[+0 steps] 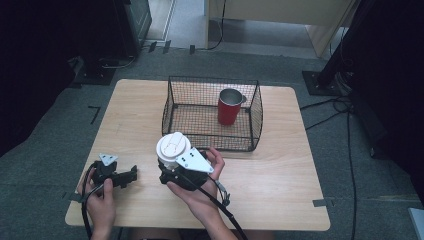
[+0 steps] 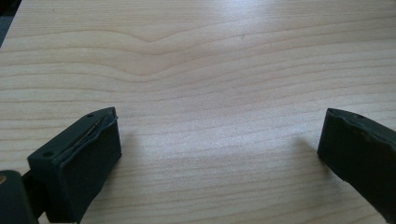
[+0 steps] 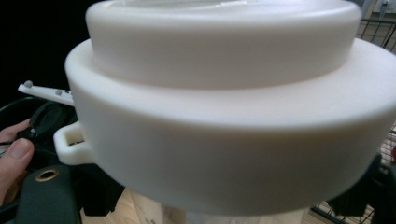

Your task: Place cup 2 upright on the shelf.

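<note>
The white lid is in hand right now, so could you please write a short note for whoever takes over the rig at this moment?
Right tool: shut on the white lid, held above the wooden table just in front of the wire basket.
Left tool: open, nothing between its jaws, low over the table at the near left.
Red cup: upright inside the basket, no lid on it.
Done: lid picked up.
Left, most likely: carry the lid over the basket rim and set it on the cup; the left tool is free to steady things.
</note>
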### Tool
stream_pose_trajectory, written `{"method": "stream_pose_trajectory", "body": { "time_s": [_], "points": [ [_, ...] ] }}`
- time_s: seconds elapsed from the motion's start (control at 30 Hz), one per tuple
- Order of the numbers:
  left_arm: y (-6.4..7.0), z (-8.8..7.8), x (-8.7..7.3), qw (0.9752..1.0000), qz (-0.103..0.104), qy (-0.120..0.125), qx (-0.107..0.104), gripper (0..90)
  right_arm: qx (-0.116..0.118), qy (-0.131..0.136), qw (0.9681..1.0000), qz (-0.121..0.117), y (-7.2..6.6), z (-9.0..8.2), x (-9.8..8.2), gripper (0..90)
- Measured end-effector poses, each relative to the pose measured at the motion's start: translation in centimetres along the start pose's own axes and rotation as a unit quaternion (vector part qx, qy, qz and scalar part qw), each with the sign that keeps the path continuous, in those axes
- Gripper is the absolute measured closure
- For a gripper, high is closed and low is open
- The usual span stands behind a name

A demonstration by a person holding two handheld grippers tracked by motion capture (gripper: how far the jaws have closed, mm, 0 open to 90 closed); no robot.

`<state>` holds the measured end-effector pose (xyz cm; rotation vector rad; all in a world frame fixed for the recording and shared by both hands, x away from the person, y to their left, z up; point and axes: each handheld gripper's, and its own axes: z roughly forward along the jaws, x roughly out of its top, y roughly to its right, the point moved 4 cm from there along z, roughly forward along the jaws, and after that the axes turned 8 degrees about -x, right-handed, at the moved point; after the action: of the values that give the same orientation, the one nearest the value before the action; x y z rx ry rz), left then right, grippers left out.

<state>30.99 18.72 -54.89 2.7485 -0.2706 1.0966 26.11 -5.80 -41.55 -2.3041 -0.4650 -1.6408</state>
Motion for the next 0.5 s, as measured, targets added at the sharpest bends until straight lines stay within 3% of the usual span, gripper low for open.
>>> {"method": "stream_pose_trajectory", "body": {
  "time_s": [0.5],
  "points": [
    [0.0,0.0,0.0,1.0000,0.000,0.000,0.000,0.0,-0.008,0.016,0.9998,-0.003,2.0,-0.2,3.3,16.5]
  ]
}}
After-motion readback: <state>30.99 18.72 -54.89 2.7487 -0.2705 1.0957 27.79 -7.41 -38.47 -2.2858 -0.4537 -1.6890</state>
